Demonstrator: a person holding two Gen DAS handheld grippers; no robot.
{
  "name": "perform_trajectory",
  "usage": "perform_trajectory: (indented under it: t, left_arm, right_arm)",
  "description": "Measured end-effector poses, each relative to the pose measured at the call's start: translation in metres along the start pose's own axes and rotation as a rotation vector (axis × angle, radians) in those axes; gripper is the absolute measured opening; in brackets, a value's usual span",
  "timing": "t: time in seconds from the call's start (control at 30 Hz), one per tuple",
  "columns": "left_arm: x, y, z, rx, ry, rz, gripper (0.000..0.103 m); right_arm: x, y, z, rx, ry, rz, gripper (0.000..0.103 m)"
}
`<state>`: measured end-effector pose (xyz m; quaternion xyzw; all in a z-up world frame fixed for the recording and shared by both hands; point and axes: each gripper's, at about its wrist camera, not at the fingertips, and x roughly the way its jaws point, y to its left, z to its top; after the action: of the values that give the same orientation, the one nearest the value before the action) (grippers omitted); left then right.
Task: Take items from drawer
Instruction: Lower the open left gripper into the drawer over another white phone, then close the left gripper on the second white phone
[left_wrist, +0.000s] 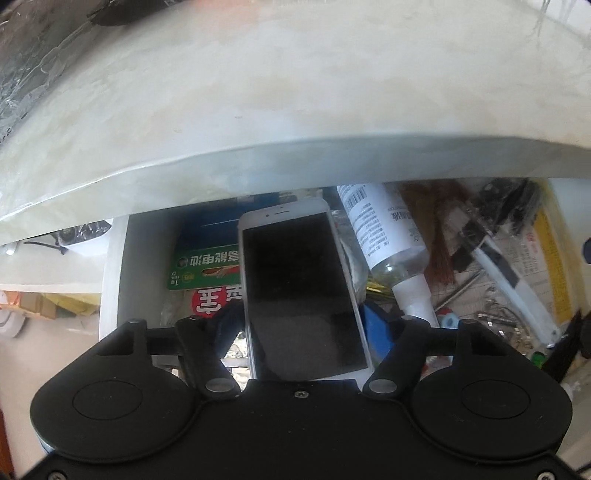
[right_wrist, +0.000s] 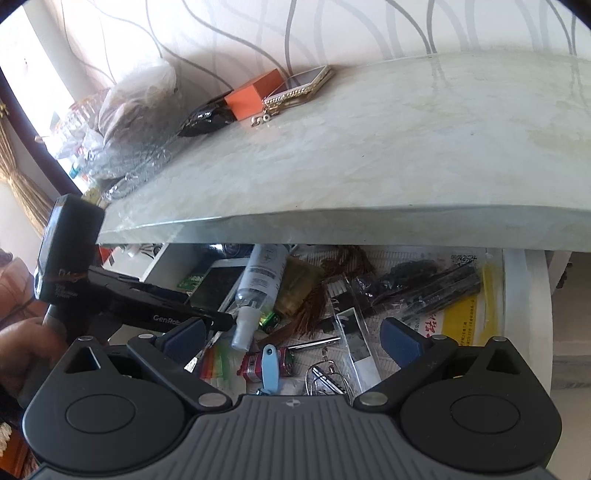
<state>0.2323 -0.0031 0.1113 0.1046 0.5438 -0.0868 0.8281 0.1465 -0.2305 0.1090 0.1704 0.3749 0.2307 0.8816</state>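
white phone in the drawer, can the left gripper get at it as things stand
Probably yes: the left gripper already straddles the white phone, fingers either side. It lies atop the clutter, mostly clear of the tabletop edge.

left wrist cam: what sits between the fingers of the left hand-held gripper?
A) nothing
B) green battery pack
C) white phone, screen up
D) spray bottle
C: the white phone lies screen up between the fingers of the left hand-held gripper, while the spray bottle lies off to its right in the drawer.

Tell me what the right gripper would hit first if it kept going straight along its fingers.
Probably the drawer clutter: the right gripper points at the silver metal rod and brown tassel. Depth is unclear.
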Motion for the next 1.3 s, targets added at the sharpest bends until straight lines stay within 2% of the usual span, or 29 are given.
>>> perform_trajectory:
  t: [0.13,0.2,0.23,0.27,0.33,0.37,0.4,0.43,0.53,0.6,0.7,0.8,0.87,0.93,0.97,1.03,1.07,1.23,1.3]
  left_arm:
    - [-0.011,0.003,-0.005,0.015,-0.025,-0.020,0.062]
    - [-0.024,0.001,-0.006,0.040,-0.057,-0.036,0.028]
    - [-0.031,0.000,-0.005,0.051,-0.070,-0.033,0.022]
    - [-0.034,0.000,-0.002,0.048,-0.060,-0.043,0.010]
    - [-0.028,0.005,0.001,0.020,-0.001,-0.075,0.016]
    - [-0.024,0.009,0.002,-0.002,0.022,-0.080,0.046]
    - [-0.020,0.016,0.004,-0.036,0.030,-0.080,0.084]
    - [-0.015,0.023,0.005,-0.064,0.027,-0.094,0.091]
    - [-0.013,0.033,0.007,-0.062,-0.023,-0.079,0.092]
    - [-0.010,0.035,0.011,0.005,-0.037,-0.077,0.100]
    - [-0.001,0.035,0.015,0.097,-0.027,-0.063,0.100]
    - [0.010,0.038,0.018,0.121,0.012,-0.107,0.100]
    - [0.016,0.039,0.016,0.128,0.032,-0.126,0.096]
    - [0.017,0.039,0.013,0.153,0.025,-0.127,0.096]
    - [0.016,0.040,0.012,0.162,0.020,-0.131,0.094]
    - [0.011,0.042,0.011,0.194,0.000,-0.139,0.078]
    - [0.008,0.043,0.012,0.209,-0.006,-0.144,0.066]
    - [0.002,0.052,0.013,0.244,0.027,-0.199,0.066]
    - [0.000,0.056,0.013,0.252,0.051,-0.247,0.066]
  right_arm:
    - [-0.002,-0.002,0.000,0.013,-0.012,0.006,0.103]
    - [-0.002,-0.002,0.001,0.015,-0.013,0.005,0.103]
    - [-0.002,-0.002,0.001,0.015,-0.012,0.004,0.103]
    - [-0.001,-0.002,0.001,0.016,-0.010,0.001,0.103]
    - [0.000,0.000,0.001,0.013,-0.005,0.000,0.103]
    - [0.000,0.000,0.001,0.011,-0.007,-0.003,0.103]
    - [0.000,0.001,0.001,0.008,-0.009,-0.005,0.103]
    - [0.000,0.001,0.000,0.006,-0.010,-0.008,0.103]
    - [0.000,0.002,0.000,0.000,-0.012,-0.010,0.103]
    - [0.002,0.003,0.000,-0.009,0.005,-0.003,0.103]
    - [0.009,0.007,0.001,-0.042,0.057,0.014,0.103]
    - [0.017,0.014,0.000,-0.080,0.103,0.008,0.103]
    - [0.017,0.016,0.000,-0.091,0.112,0.004,0.103]
    - [0.018,0.017,-0.001,-0.101,0.121,0.001,0.103]
    - [0.019,0.017,-0.001,-0.101,0.125,0.003,0.103]
    - [0.019,0.017,-0.001,-0.098,0.131,0.012,0.103]
    - [0.019,0.016,-0.001,-0.097,0.134,0.020,0.103]
    - [0.020,0.015,-0.001,-0.087,0.136,0.022,0.103]
    - [0.019,0.015,-0.001,-0.089,0.133,0.022,0.103]
